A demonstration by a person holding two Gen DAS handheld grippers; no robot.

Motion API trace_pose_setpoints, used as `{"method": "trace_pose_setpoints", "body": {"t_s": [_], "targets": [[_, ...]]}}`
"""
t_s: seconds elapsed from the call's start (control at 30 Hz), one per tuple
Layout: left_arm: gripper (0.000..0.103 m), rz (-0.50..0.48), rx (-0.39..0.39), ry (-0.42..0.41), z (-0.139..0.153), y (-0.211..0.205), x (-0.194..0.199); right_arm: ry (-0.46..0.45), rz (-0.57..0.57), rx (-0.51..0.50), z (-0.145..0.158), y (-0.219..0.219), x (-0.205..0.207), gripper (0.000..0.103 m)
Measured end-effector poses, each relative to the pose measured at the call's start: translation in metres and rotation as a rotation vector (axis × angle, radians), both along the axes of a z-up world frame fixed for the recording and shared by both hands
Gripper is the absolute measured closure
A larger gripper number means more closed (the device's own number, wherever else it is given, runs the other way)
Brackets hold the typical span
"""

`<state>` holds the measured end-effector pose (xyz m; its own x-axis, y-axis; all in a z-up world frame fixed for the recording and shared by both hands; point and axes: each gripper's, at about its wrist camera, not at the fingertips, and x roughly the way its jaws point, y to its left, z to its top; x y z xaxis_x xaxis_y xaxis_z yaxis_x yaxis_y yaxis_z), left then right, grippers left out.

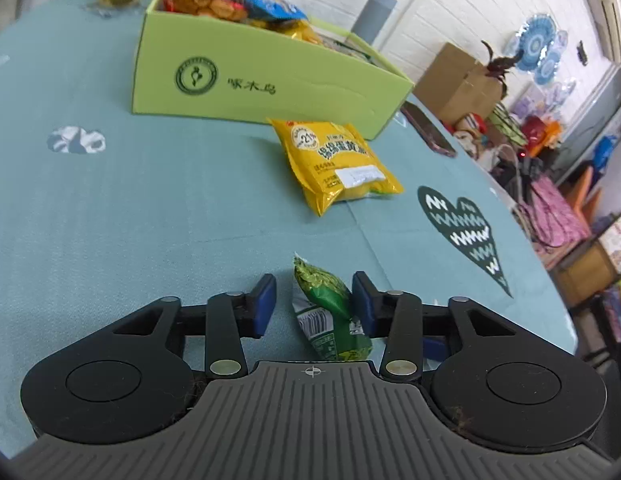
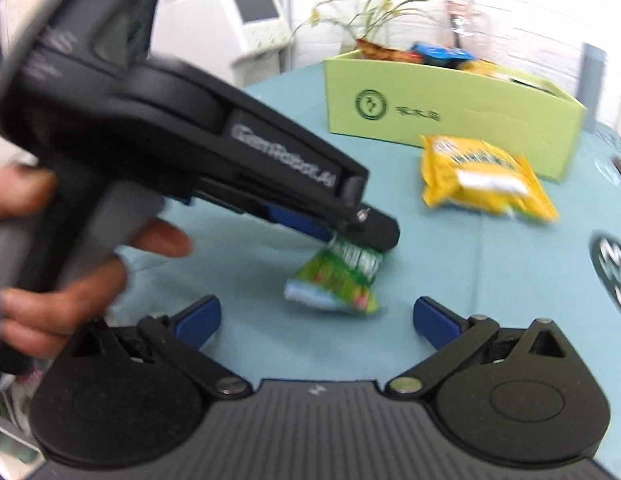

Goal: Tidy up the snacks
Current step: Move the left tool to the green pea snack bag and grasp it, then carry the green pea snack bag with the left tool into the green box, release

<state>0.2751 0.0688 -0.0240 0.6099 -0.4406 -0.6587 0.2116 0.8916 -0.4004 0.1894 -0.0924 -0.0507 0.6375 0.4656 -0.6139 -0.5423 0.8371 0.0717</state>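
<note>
1. Green snack packet (image 1: 330, 312): lies between the jaws of the left gripper (image 1: 314, 292). It touches the pad on one side and stands clear of the pad on the other, so the jaws are parted and not clamped on it. In the blurred right wrist view it sits at the tip of these jaws, tilted. Whether its lower edge rests on the worktop (image 1: 150, 220) cannot be told.
2. Right gripper (image 2: 316, 312): jaws spread wide with nothing between them. The green packet is just ahead of their gap.
3. Hand (image 2: 70, 248): wrapped around the grip of the left gripper, behind its jaws.
4. Yellow snack packet (image 1: 338, 164): flat on the worktop, well ahead of both pairs of jaws. It lies just in front of the box and is not in any grip.
5. Light green box (image 1: 250, 80): stands open-topped beyond the yellow packet, farthest from the jaws. Several packets (image 1: 230, 4), orange and blue among them, already rise above its rim.
6. Progress, as judged: most of the sorting appears done, since the box is well filled.
7. Remaining, as judged: two packets are outside the box in these views, the green one at the left jaws and the yellow one ahead. The green one needs a firm grip before any lift.
</note>
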Motion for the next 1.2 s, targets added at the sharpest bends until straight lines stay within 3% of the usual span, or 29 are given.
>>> {"method": "trace_pose_setpoints", "body": {"t_s": [0.13,0.3,0.4,0.53,0.57,0.6,0.63,0.7,0.73,0.83,0.9,1.03,1.2], "targets": [[0.059,0.055,0.002,-0.051,0.021,0.003,-0.018,-0.074,-0.036,-0.011,0.013,-0.012,-0.010,0.001],[0.060,0.087,-0.037,-0.003,0.021,0.015,-0.009,-0.114,0.043,-0.018,0.019,0.000,-0.009,0.001],[0.066,0.065,-0.062,0.033,0.013,0.017,-0.007,-0.108,0.046,-0.029,0.018,0.006,-0.002,0.002],[0.066,0.049,-0.070,0.043,0.008,0.018,-0.002,-0.096,0.047,-0.035,0.014,0.015,0.016,0.004],[0.066,0.043,-0.075,0.046,0.006,0.017,0.000,-0.089,0.046,-0.034,0.013,0.016,0.019,0.010],[0.066,0.040,-0.078,0.050,0.004,0.018,0.001,-0.074,0.044,-0.034,0.009,0.019,0.022,0.041],[0.066,0.038,-0.081,0.052,0.003,0.018,0.002,-0.050,0.043,-0.030,0.007,0.020,0.027,0.054],[0.068,0.024,-0.084,0.051,0.000,0.018,0.005,-0.031,0.033,-0.029,0.002,0.020,0.034,0.048],[0.079,0.014,-0.087,0.058,-0.002,0.018,0.007,-0.044,0.032,-0.044,0.002,0.022,0.033,0.048],[0.093,-0.002,-0.119,0.068,-0.009,0.017,0.006,-0.039,0.030,-0.027,0.003,0.019,0.029,0.050],[0.094,0.008,-0.134,0.072,-0.008,0.017,0.000,-0.032,0.018,-0.006,0.006,0.014,0.026,0.058],[0.096,0.009,-0.161,0.032,0.015,0.014,0.004,-0.086,0.019,0.010,0.025,0.007,0.030,0.058],[0.096,-0.004,-0.172,-0.060,0.061,0.008,0.049,-0.197,0.012,0.012,0.067,0.002,0.072,0.058]]}}
